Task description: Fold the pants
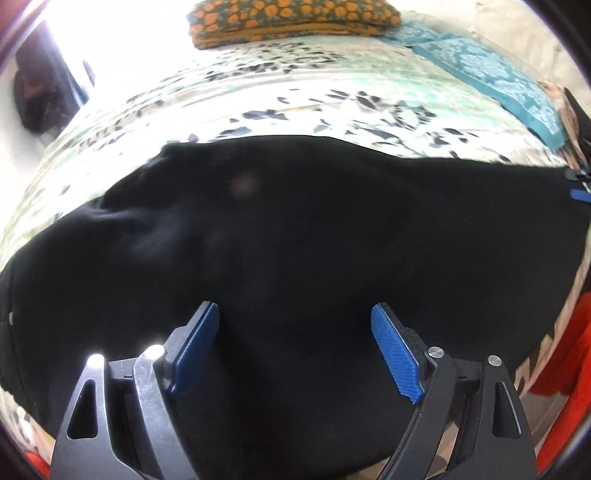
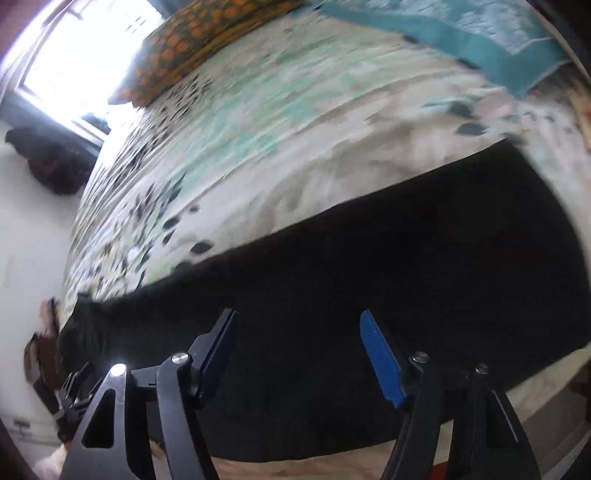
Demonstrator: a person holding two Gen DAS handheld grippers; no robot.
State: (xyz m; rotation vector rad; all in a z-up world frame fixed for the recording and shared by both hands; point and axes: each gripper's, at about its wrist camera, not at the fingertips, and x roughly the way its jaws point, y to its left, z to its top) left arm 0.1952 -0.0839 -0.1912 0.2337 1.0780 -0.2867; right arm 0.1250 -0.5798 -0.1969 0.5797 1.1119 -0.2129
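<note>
Black pants (image 1: pixel 288 236) lie spread across the near part of a bed with a leaf-patterned sheet (image 1: pixel 295 99). My left gripper (image 1: pixel 295 314) is open, its blue pads (image 1: pixel 395 350) wide apart just above the pants, holding nothing. In the right wrist view the pants (image 2: pixel 369 280) run as a dark band along the bed's near edge. My right gripper (image 2: pixel 297 325) is open over them and empty. The right gripper's tip also shows at the far right edge of the left wrist view (image 1: pixel 580 192).
A folded orange-dotted cloth (image 1: pixel 291 20) lies at the far side of the bed, also in the right wrist view (image 2: pixel 192 40). A teal patterned cloth (image 1: pixel 491 74) lies at the back right. An orange-red fabric (image 1: pixel 572 354) hangs beside the bed at the right. A bright window (image 2: pixel 74 51) is at far left.
</note>
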